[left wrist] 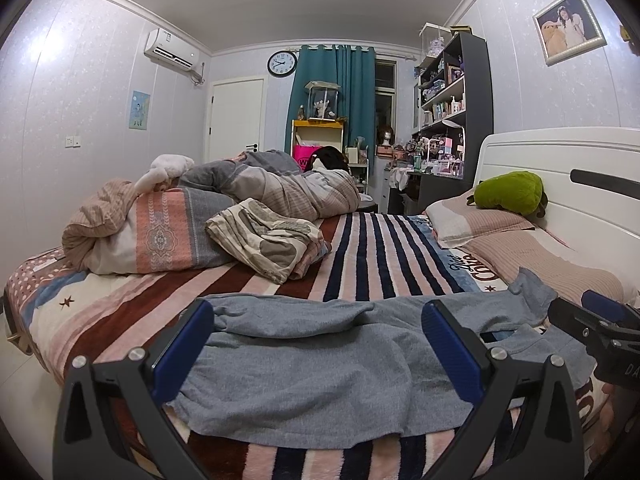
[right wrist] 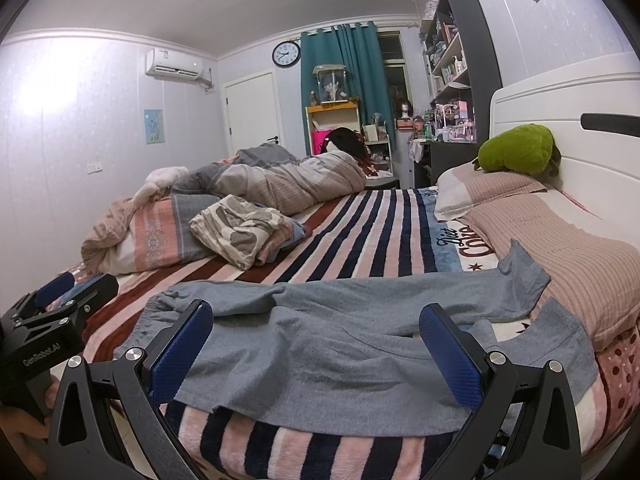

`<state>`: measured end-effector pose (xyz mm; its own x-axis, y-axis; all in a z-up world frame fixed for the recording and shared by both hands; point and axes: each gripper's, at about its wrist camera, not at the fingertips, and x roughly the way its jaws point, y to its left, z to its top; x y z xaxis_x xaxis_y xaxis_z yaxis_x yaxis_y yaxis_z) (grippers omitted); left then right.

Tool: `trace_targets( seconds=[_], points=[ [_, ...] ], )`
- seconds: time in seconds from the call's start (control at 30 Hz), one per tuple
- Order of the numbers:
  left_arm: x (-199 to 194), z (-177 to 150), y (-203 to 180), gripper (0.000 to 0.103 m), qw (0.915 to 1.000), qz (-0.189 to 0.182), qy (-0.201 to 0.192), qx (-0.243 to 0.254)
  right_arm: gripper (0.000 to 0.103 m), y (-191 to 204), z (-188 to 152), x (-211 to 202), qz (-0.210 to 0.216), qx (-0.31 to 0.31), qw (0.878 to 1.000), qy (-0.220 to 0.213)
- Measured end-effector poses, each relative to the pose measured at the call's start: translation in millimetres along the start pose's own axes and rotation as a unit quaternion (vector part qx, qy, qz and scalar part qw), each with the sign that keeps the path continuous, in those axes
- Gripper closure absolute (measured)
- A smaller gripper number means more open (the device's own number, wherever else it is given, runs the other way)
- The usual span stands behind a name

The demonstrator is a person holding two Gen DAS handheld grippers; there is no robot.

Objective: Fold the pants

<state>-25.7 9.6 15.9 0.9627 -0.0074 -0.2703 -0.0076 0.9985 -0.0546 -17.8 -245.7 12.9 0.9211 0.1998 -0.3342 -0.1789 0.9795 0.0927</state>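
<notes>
Only the right view shows the pants (right wrist: 340, 344) waistband (far left); both tools (left wrist: 318, 322) (right wrist: 316, 322) gape wide, empty.

Matt grey knit pants (left wrist: 320, 368)

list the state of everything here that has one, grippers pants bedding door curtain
left gripper: open, holding nothing
right gripper: open, holding nothing
grey pants: spread out on the bed, not yet folded
quilt: bunched in a heap
door: closed
teal curtain: drawn partway, window showing beside it
</notes>
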Motion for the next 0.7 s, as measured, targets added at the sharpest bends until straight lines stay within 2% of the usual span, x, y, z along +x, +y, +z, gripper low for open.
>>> trace_targets(
  seconds=[0.7],
  points=[
    [0.8, -3.3, 4.7, 0.001, 1.0, 0.001, 0.002, 0.0, 0.001, 2.8, -0.6, 1.5, -0.001, -0.002, 1.0, 0.004]
  ],
)
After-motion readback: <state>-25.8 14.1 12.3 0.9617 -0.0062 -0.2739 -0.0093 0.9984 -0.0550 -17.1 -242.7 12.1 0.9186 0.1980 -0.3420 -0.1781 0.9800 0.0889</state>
